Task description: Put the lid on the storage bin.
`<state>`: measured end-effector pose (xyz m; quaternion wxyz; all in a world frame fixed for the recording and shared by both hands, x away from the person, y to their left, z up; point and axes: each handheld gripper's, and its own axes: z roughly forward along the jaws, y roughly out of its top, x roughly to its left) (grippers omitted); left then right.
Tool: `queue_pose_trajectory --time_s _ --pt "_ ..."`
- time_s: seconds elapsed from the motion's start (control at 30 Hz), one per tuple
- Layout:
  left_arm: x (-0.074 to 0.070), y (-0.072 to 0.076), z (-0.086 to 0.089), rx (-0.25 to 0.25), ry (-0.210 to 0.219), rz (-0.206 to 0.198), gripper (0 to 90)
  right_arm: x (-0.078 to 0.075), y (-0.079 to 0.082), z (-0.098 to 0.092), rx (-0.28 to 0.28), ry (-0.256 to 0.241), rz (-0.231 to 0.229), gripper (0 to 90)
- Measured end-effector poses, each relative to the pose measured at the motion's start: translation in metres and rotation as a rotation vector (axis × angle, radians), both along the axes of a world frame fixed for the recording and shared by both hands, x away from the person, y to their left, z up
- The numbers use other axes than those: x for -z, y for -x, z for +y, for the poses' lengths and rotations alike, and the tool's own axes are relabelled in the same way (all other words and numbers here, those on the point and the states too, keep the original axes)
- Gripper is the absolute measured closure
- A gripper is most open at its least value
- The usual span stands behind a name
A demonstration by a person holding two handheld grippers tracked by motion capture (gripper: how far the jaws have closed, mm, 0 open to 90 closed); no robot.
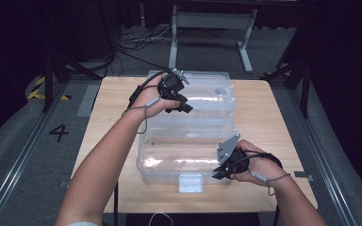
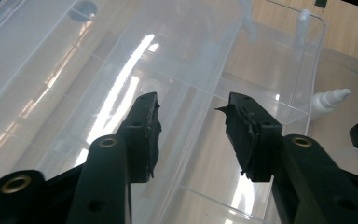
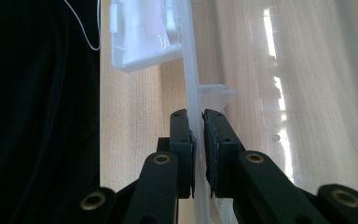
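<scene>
Plastic storage box (image 1: 188, 146) sits mid-table (image 1: 268, 122), clear, light, slick, its thin walls likely to flex. My right gripper (image 3: 197, 140) is clamped on the front rim; my left gripper (image 2: 193, 135) hangs spread over the far half. I'd grip rims, not panels.

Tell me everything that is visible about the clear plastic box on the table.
The clear plastic box is a see-through storage bin with rounded corners, lying on the wooden table. It seems open, the lid lying flat behind it. A white latch hangs at its front wall. The right gripper is shut on the front rim; the left gripper hovers open over it. A small white bottle lies inside.
</scene>
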<state>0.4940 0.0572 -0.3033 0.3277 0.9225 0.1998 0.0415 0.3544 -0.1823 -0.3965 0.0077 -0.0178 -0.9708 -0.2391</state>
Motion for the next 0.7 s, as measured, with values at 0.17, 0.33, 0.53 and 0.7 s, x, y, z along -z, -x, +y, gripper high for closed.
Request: queue_pose_trajectory --time_s 0.17,0.33,0.53,0.7 --pt "-0.0027 0.0022 -0.0067 0.071 -0.036 -0.011 72.3 0.0001 -0.0006 -0.0002 -0.005 0.000 0.003 82.8" --pt "-0.0050 0.0001 -0.0077 0.085 -0.072 -0.016 82.2 0.0003 -0.0009 -0.0003 -0.005 -0.001 0.005 82.7" --pt "-0.0056 -0.0013 -0.0079 0.101 -0.075 -0.001 84.2 0.0004 -0.0005 -0.0006 0.012 -0.006 0.007 82.6" --pt "-0.0064 -0.0002 -0.0080 0.103 -0.074 0.001 84.3 0.0004 -0.0004 -0.0008 0.009 -0.003 0.009 82.5"
